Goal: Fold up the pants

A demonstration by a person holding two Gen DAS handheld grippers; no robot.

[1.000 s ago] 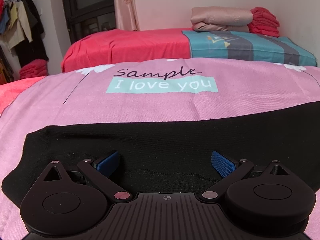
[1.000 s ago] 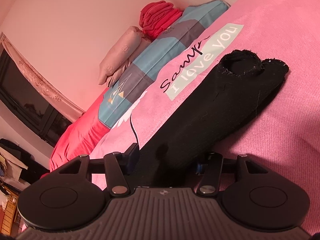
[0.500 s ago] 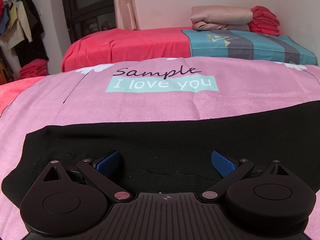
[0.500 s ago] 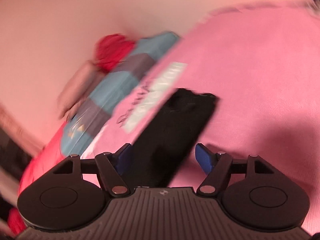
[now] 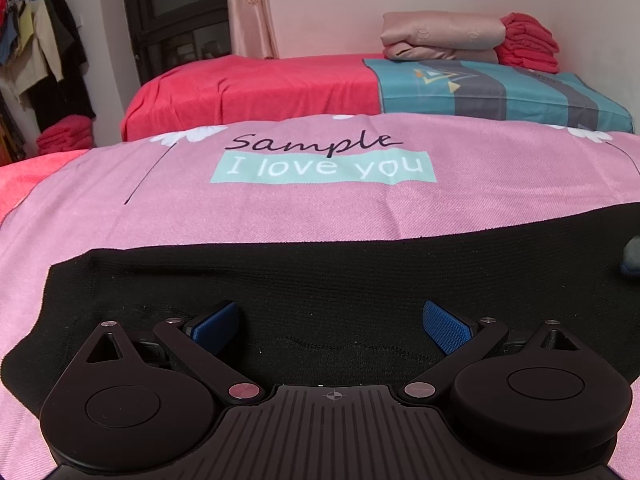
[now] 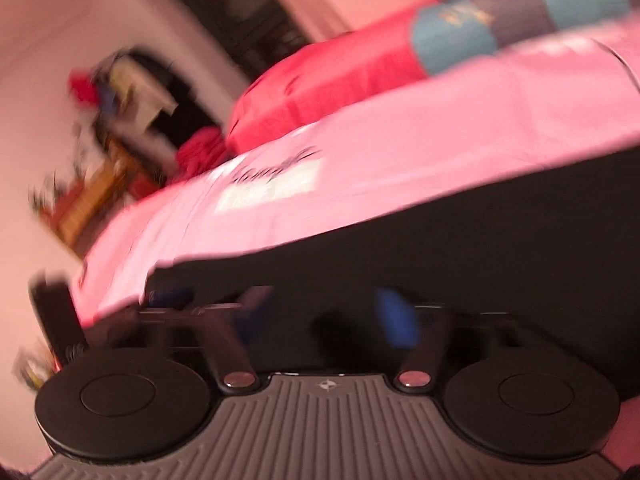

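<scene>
Left gripper: the left gripper [image 5: 330, 320] sits low over the cloth, its two blue pads spread wide apart with nothing between them.
Right gripper: the right gripper [image 6: 324, 314] shows through heavy motion blur and at a tilt; its blue pads stand apart, with dark cloth seen in the gap.
Pants: the black pants [image 5: 320, 276] lie flat as a long band just ahead of and beneath the left gripper's fingers, running off to its right; in the right wrist view the pants [image 6: 460, 256] fill the area ahead of and right of the fingers.
Surface: a pink bedspread [image 5: 300, 208] lies under the pants, its "Sample / I love you" print beyond them.
Far ahead: a red bed [image 5: 256, 84] with folded bedding [image 5: 444, 40] at its right end.
Far left: hanging clothes [image 5: 44, 52] by the wall.
</scene>
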